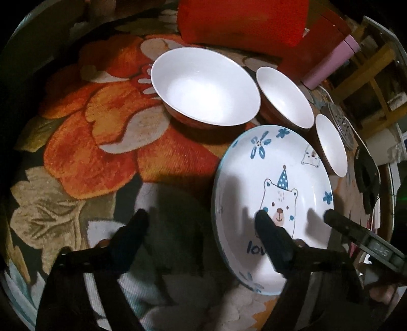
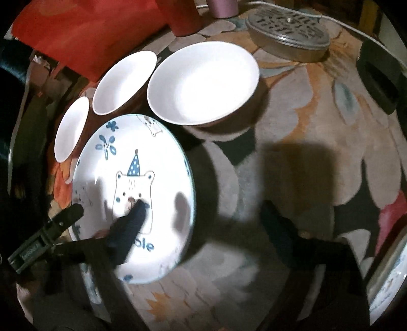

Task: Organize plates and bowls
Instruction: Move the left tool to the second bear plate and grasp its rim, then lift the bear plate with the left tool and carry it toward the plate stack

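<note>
A white plate with a blue bear drawing (image 1: 273, 201) (image 2: 134, 193) lies on the flowered cloth. Behind it stand three white bowls in a row: a large one (image 1: 206, 86) (image 2: 203, 81), a medium one (image 1: 285, 96) (image 2: 123, 81) and a small one (image 1: 332, 145) (image 2: 71, 128). My left gripper (image 1: 201, 219) is open; its right finger (image 1: 269, 229) hangs over the plate, its left finger over the cloth. My right gripper (image 2: 203, 206) is open; its left finger (image 2: 132, 219) hangs over the plate. Each view shows one finger of the other gripper at the plate's rim.
A red cloth (image 1: 241, 20) (image 2: 84, 35) and a pink cylinder (image 1: 330, 61) (image 2: 221, 7) lie behind the bowls. A round metal perforated lid (image 2: 287, 33) (image 1: 342, 122) and a black object (image 2: 379, 79) sit to the right. Another plate's edge (image 2: 389, 280) shows at the lower right.
</note>
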Available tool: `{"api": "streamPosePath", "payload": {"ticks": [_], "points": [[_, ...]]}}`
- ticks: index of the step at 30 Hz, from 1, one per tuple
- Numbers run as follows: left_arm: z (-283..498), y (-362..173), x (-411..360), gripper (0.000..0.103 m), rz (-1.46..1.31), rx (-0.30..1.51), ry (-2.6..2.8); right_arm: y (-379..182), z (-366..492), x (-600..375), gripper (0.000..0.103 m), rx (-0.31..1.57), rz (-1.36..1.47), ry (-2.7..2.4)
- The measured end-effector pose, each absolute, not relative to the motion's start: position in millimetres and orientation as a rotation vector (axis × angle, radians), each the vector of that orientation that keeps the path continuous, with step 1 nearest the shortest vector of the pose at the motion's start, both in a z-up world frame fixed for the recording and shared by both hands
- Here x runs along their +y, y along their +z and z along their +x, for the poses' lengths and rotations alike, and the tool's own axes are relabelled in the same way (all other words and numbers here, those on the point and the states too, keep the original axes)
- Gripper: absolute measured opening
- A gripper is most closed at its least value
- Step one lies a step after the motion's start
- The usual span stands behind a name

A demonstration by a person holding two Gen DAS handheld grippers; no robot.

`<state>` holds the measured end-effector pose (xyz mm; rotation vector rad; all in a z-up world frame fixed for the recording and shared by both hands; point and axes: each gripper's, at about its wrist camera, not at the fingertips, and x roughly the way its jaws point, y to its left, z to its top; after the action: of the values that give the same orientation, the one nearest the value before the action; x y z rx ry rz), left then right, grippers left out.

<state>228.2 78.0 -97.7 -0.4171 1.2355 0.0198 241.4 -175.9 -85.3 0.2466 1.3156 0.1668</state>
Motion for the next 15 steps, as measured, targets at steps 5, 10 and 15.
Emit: {"api": "streamPosePath", "payload": {"ticks": [5, 10, 15], "points": [[239, -105, 76, 0.036, -0.418, 1.259, -0.005, -89, 249, -170, 0.03, 1.316, 0.266, 0.201], [250, -108, 75, 0.023, -0.419, 1.245, -0.021, -92, 251, -162, 0.017, 1.31, 0.223, 0.24], [262, -114, 66, 0.017, -0.42, 1.277, -0.084, -102, 249, -160, 0.017, 1.334, 0.213, 0.263]]}}
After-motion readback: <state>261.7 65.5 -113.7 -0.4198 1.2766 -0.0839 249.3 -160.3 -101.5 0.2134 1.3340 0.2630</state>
